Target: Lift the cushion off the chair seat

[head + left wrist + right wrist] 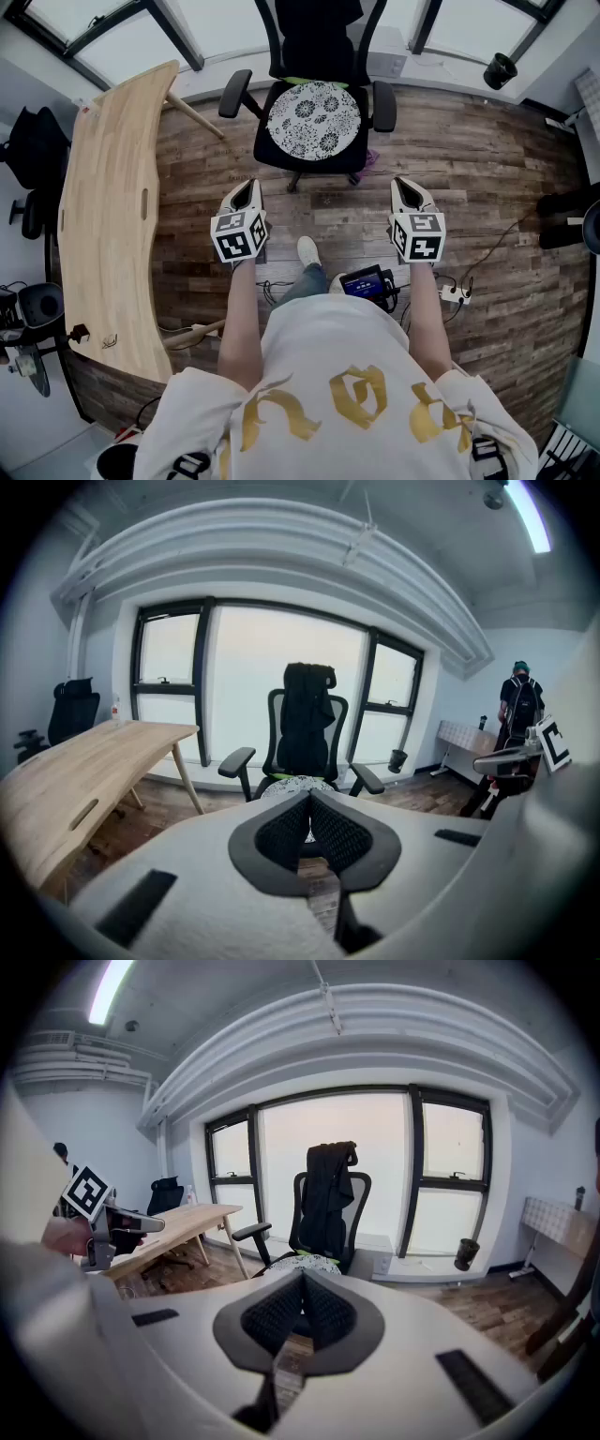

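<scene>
A round white cushion [313, 119] with a black flower pattern lies on the seat of a black office chair [314, 56] at the top middle of the head view. A dark garment hangs over the chair's backrest. Both grippers hover over the wood floor in front of the chair, well short of it. My left gripper [246, 187] is shut with nothing in it, and so is my right gripper [405, 185]. In the left gripper view the cushion [286, 784] peeks above the closed jaws; in the right gripper view the cushion [305, 1262] does too.
A long light-wood desk [112, 216] runs along the left. Cables, a power strip [454, 292] and a small device with a blue screen [366, 281] lie on the floor near the person's feet. Another person [520, 700] stands at the far right of the room.
</scene>
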Tool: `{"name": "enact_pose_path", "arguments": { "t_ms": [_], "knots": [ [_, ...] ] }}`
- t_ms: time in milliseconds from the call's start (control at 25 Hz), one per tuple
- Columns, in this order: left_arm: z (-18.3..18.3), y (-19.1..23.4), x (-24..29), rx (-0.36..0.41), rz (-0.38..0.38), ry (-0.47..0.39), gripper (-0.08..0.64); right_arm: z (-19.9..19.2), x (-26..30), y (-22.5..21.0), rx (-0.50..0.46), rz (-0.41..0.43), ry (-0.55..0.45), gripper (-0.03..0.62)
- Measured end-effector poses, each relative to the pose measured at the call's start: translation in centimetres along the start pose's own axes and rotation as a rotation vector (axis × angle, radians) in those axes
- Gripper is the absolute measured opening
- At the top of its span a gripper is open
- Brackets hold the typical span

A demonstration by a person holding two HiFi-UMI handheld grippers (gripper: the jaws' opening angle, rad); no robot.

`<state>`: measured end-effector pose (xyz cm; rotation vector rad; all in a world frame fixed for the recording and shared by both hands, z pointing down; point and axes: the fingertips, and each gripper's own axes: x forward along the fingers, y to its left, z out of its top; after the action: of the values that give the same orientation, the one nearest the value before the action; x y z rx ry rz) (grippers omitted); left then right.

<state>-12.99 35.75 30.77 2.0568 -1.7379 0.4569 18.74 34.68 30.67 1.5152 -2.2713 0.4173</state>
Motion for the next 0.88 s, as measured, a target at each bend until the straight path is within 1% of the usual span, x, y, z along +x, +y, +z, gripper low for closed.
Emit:
{"name": "enact_pose_path", "arguments": {
  "t_ms": [80, 160, 400, 640, 760, 880],
  "knots": [
    [-0.3, -0.3, 0.0, 0.037, 0.015, 0.013, 0.011, -0.3, -0.2, -0.1, 0.001, 0.001, 0.002, 0.011],
    [-0.6, -0.6, 0.0, 0.056, 0.018, 0.020, 0.011, -0.6, -0.4, -0.3, 0.001, -0.001, 0.007, 0.011],
    [-1.2, -1.2, -0.1, 0.021, 0.008, 0.028, 0.011, -1.2, -1.1, -0.7, 0.006, -0.006, 0.011, 0.011],
    [-1.4, -1.5, -0.1, 0.045, 0.004, 0.036, 0.011, -0.9, -1.4, -0.9, -0.003, -0.023, 0.003, 0.011],
    [-1.3, -1.5, -0.3, 0.028, -0.001, 0.026, 0.011, -0.9, -1.6, -0.7, -0.010, -0.019, 0.002, 0.011],
    [-1.3, -1.4, -0.5, 0.012, -0.006, 0.021, 0.011, -0.8, -1.6, -0.5, 0.023, -0.006, -0.015, 0.011]
  ]
}}
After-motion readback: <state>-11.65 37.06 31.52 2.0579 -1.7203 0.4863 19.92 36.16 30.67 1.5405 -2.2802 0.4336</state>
